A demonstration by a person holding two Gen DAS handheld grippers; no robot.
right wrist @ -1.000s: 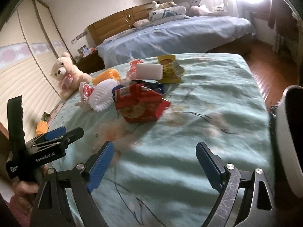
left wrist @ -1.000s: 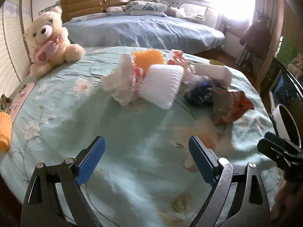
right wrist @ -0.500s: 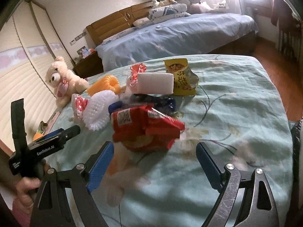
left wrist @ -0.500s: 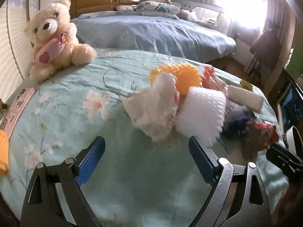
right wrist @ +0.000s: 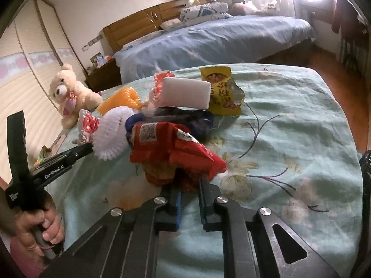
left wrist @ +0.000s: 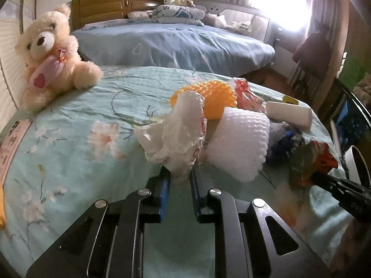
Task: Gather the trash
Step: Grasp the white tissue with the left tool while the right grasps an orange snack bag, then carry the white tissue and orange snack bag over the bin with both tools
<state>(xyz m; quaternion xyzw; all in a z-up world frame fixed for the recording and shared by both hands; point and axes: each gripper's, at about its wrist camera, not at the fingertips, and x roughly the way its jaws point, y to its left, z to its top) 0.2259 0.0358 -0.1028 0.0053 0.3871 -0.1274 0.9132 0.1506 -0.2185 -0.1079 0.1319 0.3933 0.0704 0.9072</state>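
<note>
Now the left gripper (left wrist: 180,173) has its jaws closing on the crumpled white plastic bag (left wrist: 176,136), which lies on the pale green flowered bed cover (left wrist: 69,143). Beside it, the right gripper (right wrist: 189,185) has its jaws closing on the crinkled red snack wrapper (right wrist: 171,148), seemingly pinching its near edge.

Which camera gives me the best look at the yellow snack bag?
The right wrist view: the yellow snack bag lies in plain sight on the green bedspread, printed face visible, behind the white foam block. In the left wrist view only a yellow sliver peeks out behind that block.
</note>
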